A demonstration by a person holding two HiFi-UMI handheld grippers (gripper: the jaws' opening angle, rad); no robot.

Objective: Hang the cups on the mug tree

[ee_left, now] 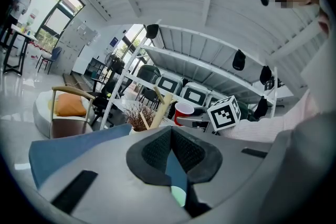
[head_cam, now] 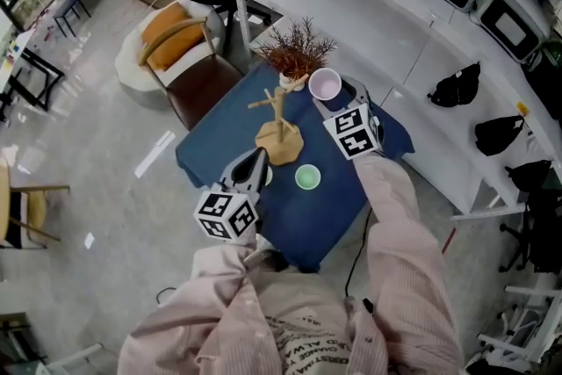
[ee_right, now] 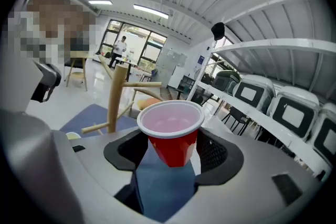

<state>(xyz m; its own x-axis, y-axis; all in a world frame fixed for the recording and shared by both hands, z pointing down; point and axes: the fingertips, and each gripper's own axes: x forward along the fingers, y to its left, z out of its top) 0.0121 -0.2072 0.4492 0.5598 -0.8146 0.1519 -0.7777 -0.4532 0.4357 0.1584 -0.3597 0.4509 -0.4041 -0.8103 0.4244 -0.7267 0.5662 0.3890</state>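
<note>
Cup in grip beside mug tree, centre of head view.
At R gripper (head_cam: 330, 97) (ee_right: 173, 150): jaws wide apart yet clamped on red plastic cup w/ pale inside (head_cam: 325, 84) (ee_right: 170, 126), pads on both sides of its lower body; upright, rim up, clear of table. Upper-centre in head view, just right of top branch tips of wooden mug tree w/ round base (head_cam: 279, 126) (ee_right: 116, 97); can't tell if touching. At L gripper (head_cam: 254, 162) (ee_left: 172, 132), lower-left of tree base: jaw tips closed together, nothing held. Pale green cup (head_cam: 307, 177) (ee_left: 179, 198) rim up on blue cloth-covered table (head_cam: 219, 136) (ee_left: 63, 147), just lower-right of tree base. Dried-twig plant in white pot (head_cam: 297, 53) (ee_left: 139, 118) behind tree, toward top of frame.
</note>
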